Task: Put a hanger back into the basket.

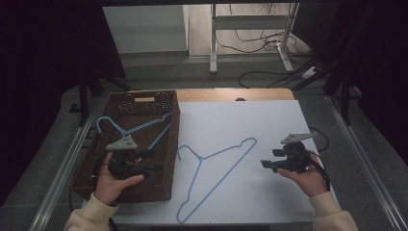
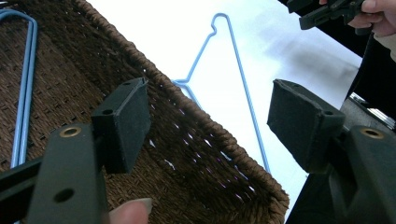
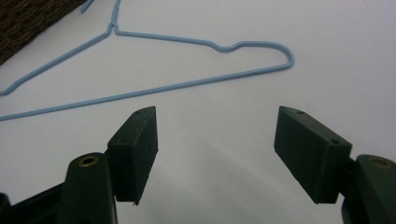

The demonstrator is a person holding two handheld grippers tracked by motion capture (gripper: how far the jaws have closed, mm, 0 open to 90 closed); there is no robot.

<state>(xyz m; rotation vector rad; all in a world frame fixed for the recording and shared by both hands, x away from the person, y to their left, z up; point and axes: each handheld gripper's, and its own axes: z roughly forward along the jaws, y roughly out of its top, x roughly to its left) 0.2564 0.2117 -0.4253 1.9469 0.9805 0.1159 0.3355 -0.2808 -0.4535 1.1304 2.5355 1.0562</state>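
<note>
Hangers: one lies flat on the table, one in the basket. Both jaws stand apart, empty. Thin wire could slip from a shallow pinch.

We see our left gripper with its jaws wide apart and nothing between them, above the brown basket. One blue hanger lies inside the basket at left. A second hanger lies on the white sheet past the rim. Top right, our right gripper sits in a hand.
</note>
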